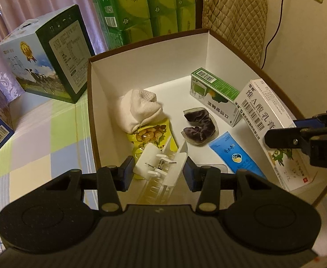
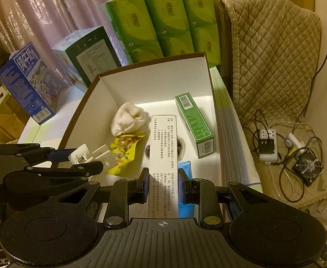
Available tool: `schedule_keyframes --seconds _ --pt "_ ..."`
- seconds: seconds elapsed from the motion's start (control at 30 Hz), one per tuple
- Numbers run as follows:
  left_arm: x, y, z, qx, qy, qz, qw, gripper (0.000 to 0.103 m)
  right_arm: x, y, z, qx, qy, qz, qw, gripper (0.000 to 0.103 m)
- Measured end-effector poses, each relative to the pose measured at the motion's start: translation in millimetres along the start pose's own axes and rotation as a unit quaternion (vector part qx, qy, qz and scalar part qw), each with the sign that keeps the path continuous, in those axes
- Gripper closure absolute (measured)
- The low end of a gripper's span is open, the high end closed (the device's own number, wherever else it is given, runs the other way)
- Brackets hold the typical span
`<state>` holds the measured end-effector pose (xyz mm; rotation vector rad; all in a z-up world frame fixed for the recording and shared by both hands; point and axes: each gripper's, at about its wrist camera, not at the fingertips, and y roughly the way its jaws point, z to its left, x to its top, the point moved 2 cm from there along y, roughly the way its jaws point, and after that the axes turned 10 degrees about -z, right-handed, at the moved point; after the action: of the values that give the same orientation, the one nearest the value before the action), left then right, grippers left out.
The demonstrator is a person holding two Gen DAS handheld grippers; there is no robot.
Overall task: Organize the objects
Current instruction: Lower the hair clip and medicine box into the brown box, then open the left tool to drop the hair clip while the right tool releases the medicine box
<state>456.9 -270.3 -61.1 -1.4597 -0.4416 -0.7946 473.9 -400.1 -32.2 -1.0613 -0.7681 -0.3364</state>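
L gripper clamped on white hair clip, over near-left corner of white box | R gripper gripping long white carton, held above box floor | inside: sock, snack pkt, scrunchie, green carton, blue tube

Inside the box: two cartons, one green and one white; one sock; one snack packet; one scrunchie; one blue tube; one white clip.
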Motion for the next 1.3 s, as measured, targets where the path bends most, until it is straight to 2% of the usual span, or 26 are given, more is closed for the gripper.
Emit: schedule_keyframes --seconds 0.2,0.37,0.97,1.07,1.13,1.2,1.27,1.3 --pt "2 6 2 0.003 -0.002 0.002 1.0000 0.060 1 4 -2 0.001 0.004 0.002 1.000 0.081" --pt "6 2 3 0.004 -0.001 -0.011 0.9999 0.042 1 5 -2 0.001 0.005 0.002 1.000 0.081" --pt "9 -19 17 0.008 -0.017 -0.031 0.9993 0.032 4 11 0 -0.002 0.005 0.000 1.000 0.081" --pt "9 -22 18 0.009 -0.020 -0.033 0.9992 0.031 6 13 1 0.004 0.006 -0.011 1.000 0.081" --pt "8 -24 17 0.008 -0.023 -0.034 0.9991 0.028 10 12 2 0.014 0.008 -0.036 0.999 0.081" --pt "7 -26 16 0.006 -0.024 -0.037 0.9990 0.027 14 10 3 0.015 0.012 -0.054 0.998 0.076" --pt "6 -29 15 0.005 -0.025 -0.038 0.9990 0.025 18 8 3 0.015 0.015 -0.064 0.998 0.053" --pt "6 -31 15 0.004 -0.026 -0.039 0.9989 0.025 19 6 4 0.017 0.015 -0.070 0.997 0.049"
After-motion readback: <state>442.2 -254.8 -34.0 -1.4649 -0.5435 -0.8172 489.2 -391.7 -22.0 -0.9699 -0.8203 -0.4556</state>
